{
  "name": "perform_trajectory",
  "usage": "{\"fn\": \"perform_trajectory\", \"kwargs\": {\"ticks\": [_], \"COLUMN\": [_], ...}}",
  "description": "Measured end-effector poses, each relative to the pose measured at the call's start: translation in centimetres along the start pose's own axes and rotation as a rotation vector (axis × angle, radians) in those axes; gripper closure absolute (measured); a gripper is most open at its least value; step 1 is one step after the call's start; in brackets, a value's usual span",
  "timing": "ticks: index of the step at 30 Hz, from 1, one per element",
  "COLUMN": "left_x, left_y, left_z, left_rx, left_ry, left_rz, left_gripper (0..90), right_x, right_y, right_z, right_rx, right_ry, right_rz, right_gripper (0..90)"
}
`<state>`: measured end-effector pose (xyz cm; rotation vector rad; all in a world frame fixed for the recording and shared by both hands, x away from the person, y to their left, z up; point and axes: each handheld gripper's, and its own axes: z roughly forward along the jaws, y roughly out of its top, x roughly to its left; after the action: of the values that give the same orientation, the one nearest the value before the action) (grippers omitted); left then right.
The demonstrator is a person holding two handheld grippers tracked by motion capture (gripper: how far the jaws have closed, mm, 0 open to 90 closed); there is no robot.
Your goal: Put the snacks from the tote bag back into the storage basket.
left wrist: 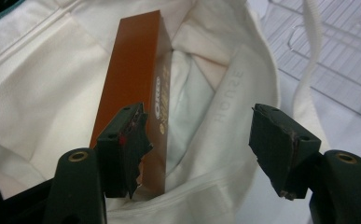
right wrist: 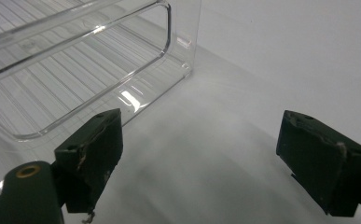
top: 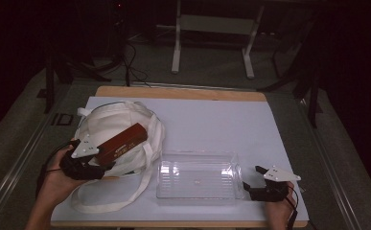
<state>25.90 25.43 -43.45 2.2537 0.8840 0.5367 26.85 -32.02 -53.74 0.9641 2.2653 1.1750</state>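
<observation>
A long brown box (top: 123,140) lies tilted in the mouth of a white cloth tote bag (top: 107,120) at the table's left. My left gripper (top: 106,160) is at the box's near end. In the left gripper view its jaws stand apart: the box (left wrist: 134,79) sits against the left pad (left wrist: 124,140), while the right pad (left wrist: 281,140) is clear of it over the bag's hem (left wrist: 225,107). My right gripper (top: 252,177) rests open on the table beside the right end of a clear plastic tray (top: 197,194), with nothing between its pads (right wrist: 92,144).
The tote's long straps (top: 142,184) trail over the white table cover (top: 212,124) toward the front edge and the tray's left side. The clear tray (right wrist: 75,60) holds nothing. White table legs (top: 176,48) stand on the floor beyond the table.
</observation>
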Motion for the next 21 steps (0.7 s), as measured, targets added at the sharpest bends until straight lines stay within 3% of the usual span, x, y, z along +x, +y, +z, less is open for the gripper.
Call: {"fn": "perform_trajectory", "kwargs": {"ticks": [21], "left_x": [2.0], "left_y": [-0.3], "left_z": [1.2], "left_rx": [0.053], "left_ry": [0.010], "left_rz": [-0.044], "left_gripper": [35.1], "right_x": [0.0], "right_y": [0.0], "right_z": [0.0], "right_rx": [0.004], "right_ry": [0.000], "right_rz": [0.001], "right_gripper": [14.5]}}
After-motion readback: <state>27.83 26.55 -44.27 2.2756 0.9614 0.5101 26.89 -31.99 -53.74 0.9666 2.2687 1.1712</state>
